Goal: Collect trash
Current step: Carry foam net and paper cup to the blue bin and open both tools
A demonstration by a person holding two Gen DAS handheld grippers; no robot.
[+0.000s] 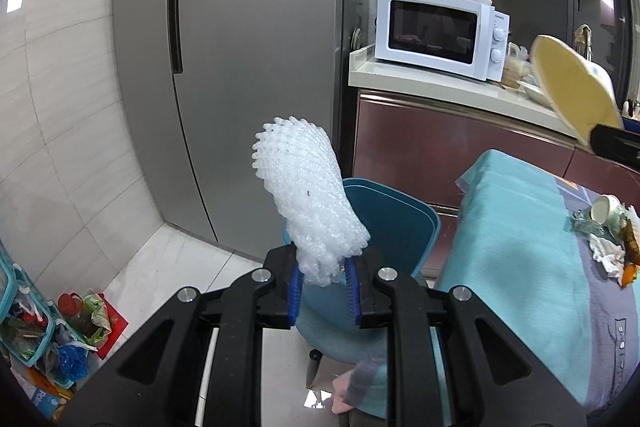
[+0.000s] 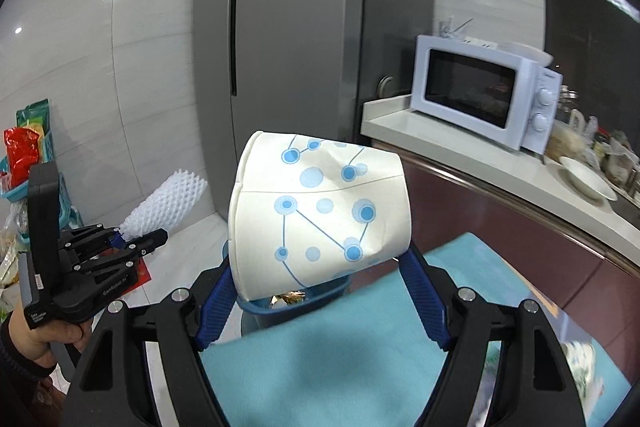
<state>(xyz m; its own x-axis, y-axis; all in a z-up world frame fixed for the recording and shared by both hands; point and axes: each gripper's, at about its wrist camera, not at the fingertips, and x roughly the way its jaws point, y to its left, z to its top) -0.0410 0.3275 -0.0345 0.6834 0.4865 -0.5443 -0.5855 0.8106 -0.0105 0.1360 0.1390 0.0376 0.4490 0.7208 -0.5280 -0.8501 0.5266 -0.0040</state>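
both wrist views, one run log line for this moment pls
left hand-held gripper: shut on foam net | right hand-held gripper: shut on paper cup | blue bin: below, nothing dropped yet

White microwave (image 1: 440, 33) on counter (image 1: 400, 73); grey fridge (image 1: 240, 47) beside.

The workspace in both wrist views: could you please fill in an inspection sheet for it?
Surface: table under teal cloth.
Job's things: foam net, paper cup, blue bin with trash inside.
Clutter: second cup, crumpled tissues on table.
Grippers: left gripper shut on foam net; right gripper shut on paper cup, above bin.
Cables: nothing seen.
Surroundings: fridge, microwave on counter, floor baskets.
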